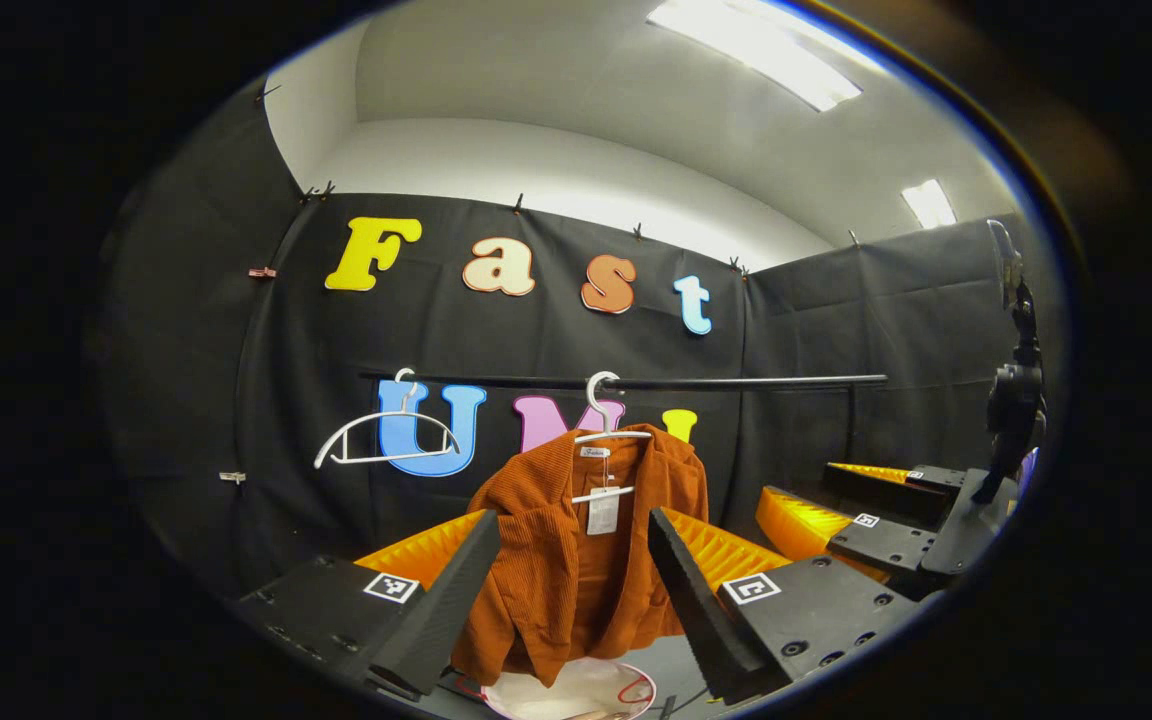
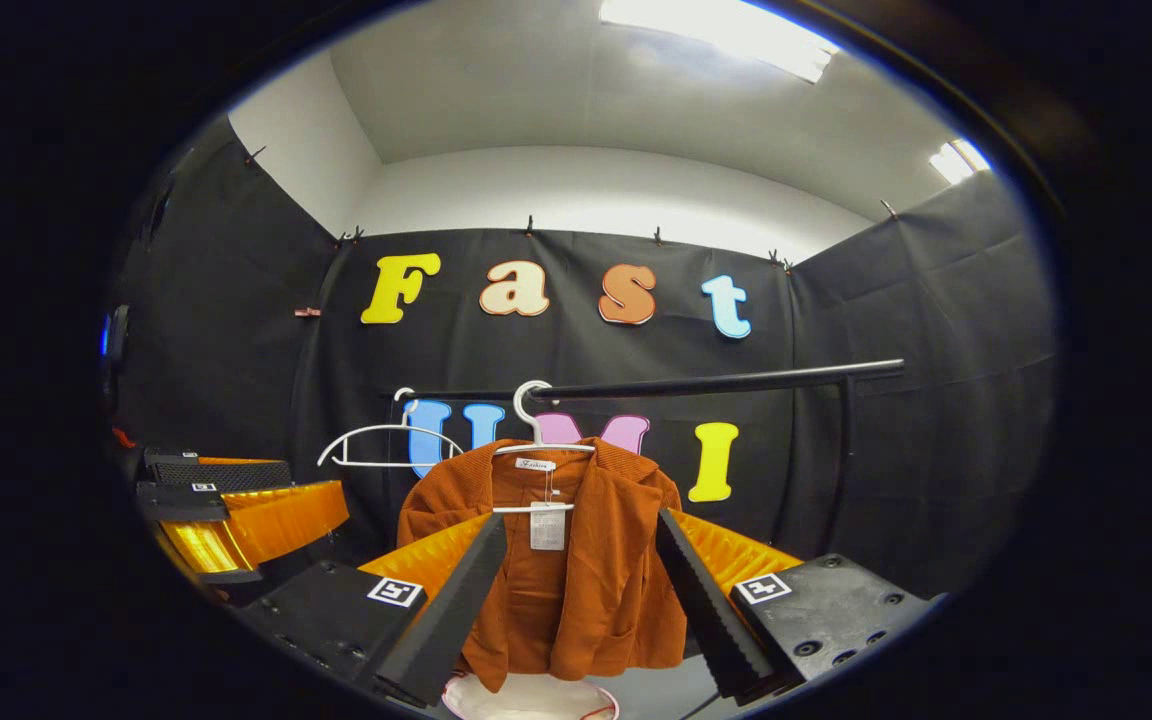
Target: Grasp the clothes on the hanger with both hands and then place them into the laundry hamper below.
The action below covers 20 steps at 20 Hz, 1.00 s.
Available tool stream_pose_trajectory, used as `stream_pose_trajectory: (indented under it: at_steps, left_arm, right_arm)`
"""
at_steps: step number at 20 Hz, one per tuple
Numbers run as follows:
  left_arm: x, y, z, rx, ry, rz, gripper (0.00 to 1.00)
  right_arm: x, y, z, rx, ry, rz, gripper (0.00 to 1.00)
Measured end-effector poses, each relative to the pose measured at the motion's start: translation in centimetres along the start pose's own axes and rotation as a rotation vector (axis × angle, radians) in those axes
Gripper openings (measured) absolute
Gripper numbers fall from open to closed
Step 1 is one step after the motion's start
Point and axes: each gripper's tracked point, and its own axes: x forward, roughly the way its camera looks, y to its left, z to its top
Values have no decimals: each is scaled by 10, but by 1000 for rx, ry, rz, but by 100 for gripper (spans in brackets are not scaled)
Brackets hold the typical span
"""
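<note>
A rust-orange jacket [image 1: 576,560] with a paper tag hangs on a white hanger [image 1: 604,410] from a black rail [image 1: 736,381]. In the left gripper view my left gripper [image 1: 574,520] is open, its fingers framing the jacket from a short way in front, not touching it. My right gripper [image 1: 798,482] shows at the right of that view. In the right gripper view the jacket [image 2: 556,560] hangs just ahead between the spread fingers of the open right gripper [image 2: 580,518], and the left gripper [image 2: 321,485] sits off to the left. The white hamper's rim [image 1: 576,692] [image 2: 526,698] lies below the jacket.
An empty white hanger [image 1: 386,435] [image 2: 386,445] hangs on the rail left of the jacket. The rail's upright post [image 2: 844,450] stands at the right. A dark camera mount [image 1: 1014,400] stands at the far right of the left gripper view.
</note>
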Motion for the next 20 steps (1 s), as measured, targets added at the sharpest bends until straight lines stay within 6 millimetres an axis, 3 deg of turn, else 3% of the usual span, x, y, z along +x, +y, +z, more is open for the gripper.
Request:
stream_pose_trajectory:
  at_steps: [3, 10, 14, 20]
  left_arm:
    - [40, -9, -15, 5, 2, 15, 94]
    - [125, -9, -82, -12, 79, 106, 94]
    - [156, 5, -111, -36, 128, 174, 95]
    - [187, 10, -141, -50, 186, 248, 94]
  right_arm:
    - [49, -9, -24, 1, 29, 37, 97]
    - [137, -26, -95, 6, 140, 111, 97]
    - [173, -32, -131, 25, 197, 133, 98]
    - [206, -27, -167, 71, 264, 163, 98]
